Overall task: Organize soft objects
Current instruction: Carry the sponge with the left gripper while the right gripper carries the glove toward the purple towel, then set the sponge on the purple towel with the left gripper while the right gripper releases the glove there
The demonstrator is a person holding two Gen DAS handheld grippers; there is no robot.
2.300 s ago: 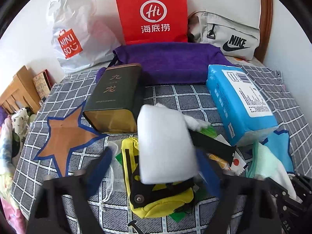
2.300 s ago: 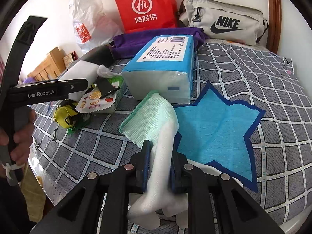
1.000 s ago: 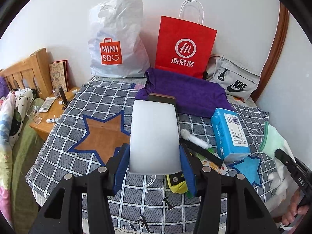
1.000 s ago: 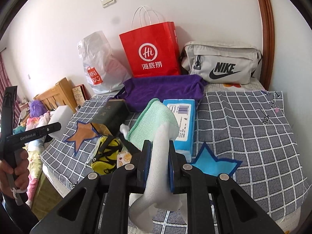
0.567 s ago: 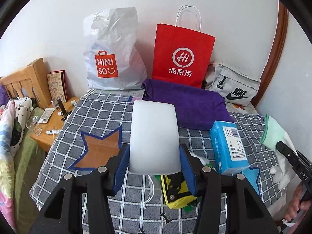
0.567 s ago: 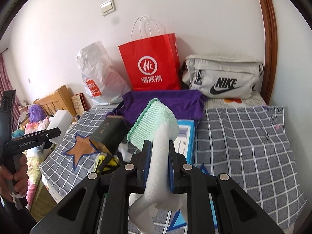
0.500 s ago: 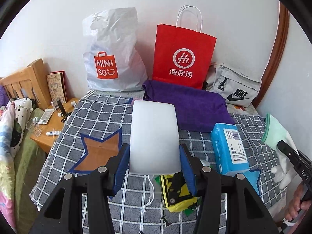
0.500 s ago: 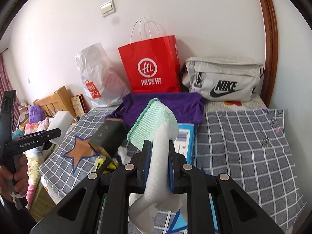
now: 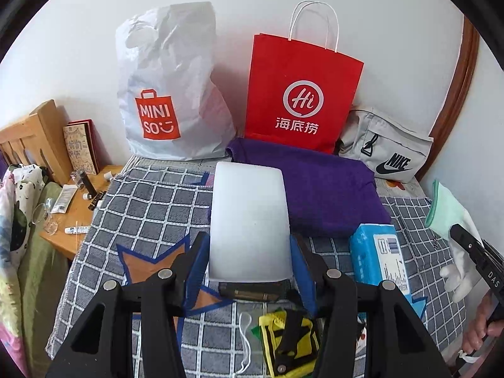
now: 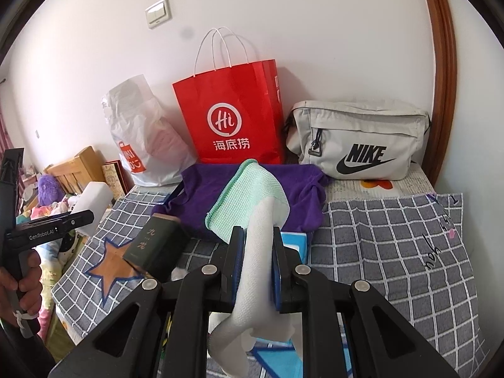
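My left gripper [image 9: 249,258] is shut on a white foam block [image 9: 249,220], which stands up between its blue pads above the checked blanket [image 9: 151,208]. In the right wrist view the same block [image 10: 94,198] shows at far left, in the gripper a hand carries. My right gripper [image 10: 255,252] is shut on a white and mint-green cloth [image 10: 249,198] that hangs down through the jaws; the cloth [image 9: 450,214] also appears at the right edge of the left wrist view. A purple towel [image 9: 318,189] lies folded at the back of the bed.
Against the wall stand a white Miniso bag [image 9: 167,94], a red paper bag [image 9: 299,94] and a grey Nike pouch [image 10: 362,141]. On the blanket lie a dark green tin [image 10: 157,245], a blue tissue pack [image 9: 381,255] and a yellow pouch [image 9: 289,337]. A wooden nightstand [image 9: 78,208] sits left.
Both grippers have drawn back and risen a little from the bed, each keeping its hold. The bags at the wall sit higher and the tin has slipped under the foam block in the left view.
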